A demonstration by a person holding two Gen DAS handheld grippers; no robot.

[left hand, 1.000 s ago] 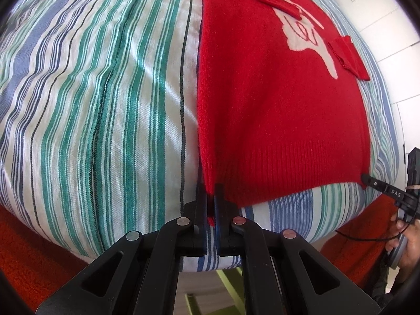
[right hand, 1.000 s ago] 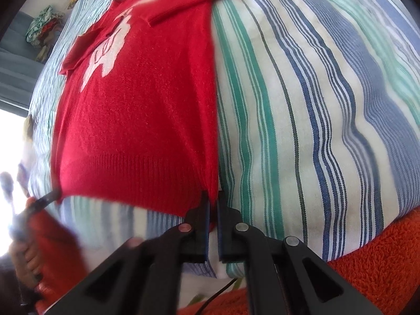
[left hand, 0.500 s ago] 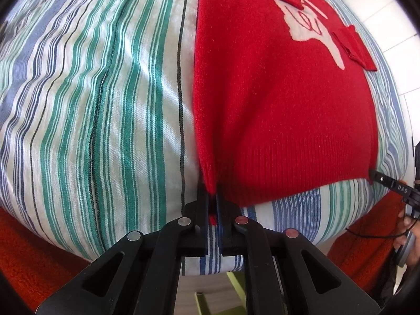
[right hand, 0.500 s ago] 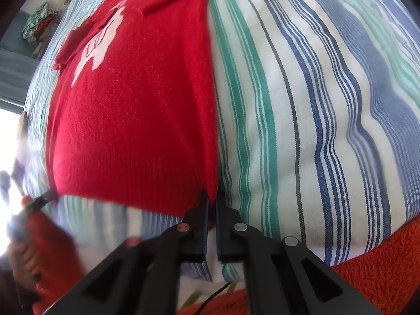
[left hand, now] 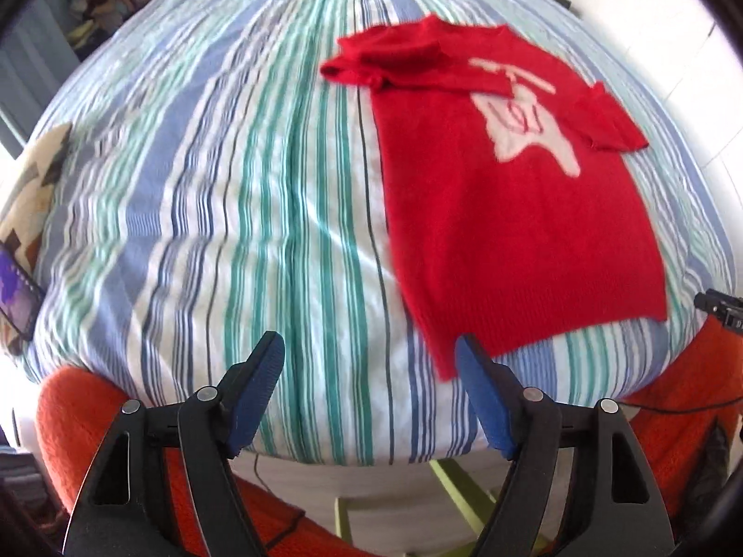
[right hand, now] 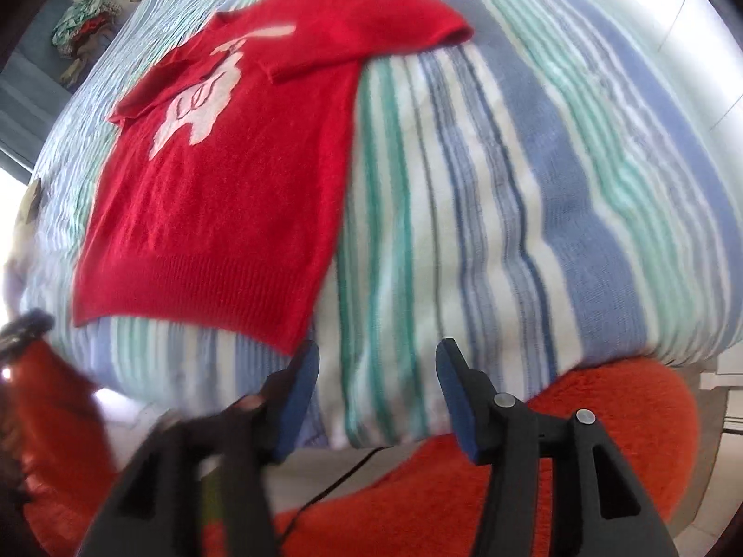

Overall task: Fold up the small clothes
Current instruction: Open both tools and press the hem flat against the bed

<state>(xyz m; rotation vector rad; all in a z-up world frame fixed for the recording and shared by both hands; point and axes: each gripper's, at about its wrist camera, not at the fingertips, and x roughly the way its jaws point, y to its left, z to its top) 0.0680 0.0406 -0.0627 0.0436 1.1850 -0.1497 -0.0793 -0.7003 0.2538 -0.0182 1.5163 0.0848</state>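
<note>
**Both hem corners let go, sweater laid flat**

A second ago each of your claws was pinched on a bottom corner of the red sweater [left hand: 511, 213]; now both have released it and pulled away, so far more of the striped bedspread [left hand: 223, 195] shows. That likely means the spreading step is done and the folding itself is next.

In the left wrist view, a patterned cushion [left hand: 32, 181] sits at the far left edge. The sweater lies flat in the right half of the frame, its white motif [left hand: 524, 130] facing up, one sleeve bunched at upper centre. Your left gripper [left hand: 369, 352] is at bottom centre, jaws opening and already spread wide; nothing is between them, and the hem corner lies just beside the right-hand pad.

In the right wrist view the sweater fills the upper left. Your right gripper [right hand: 377, 362] is at bottom centre, jaws opening and roughly half spread, empty, the hem corner just above its left-hand pad.
</note>
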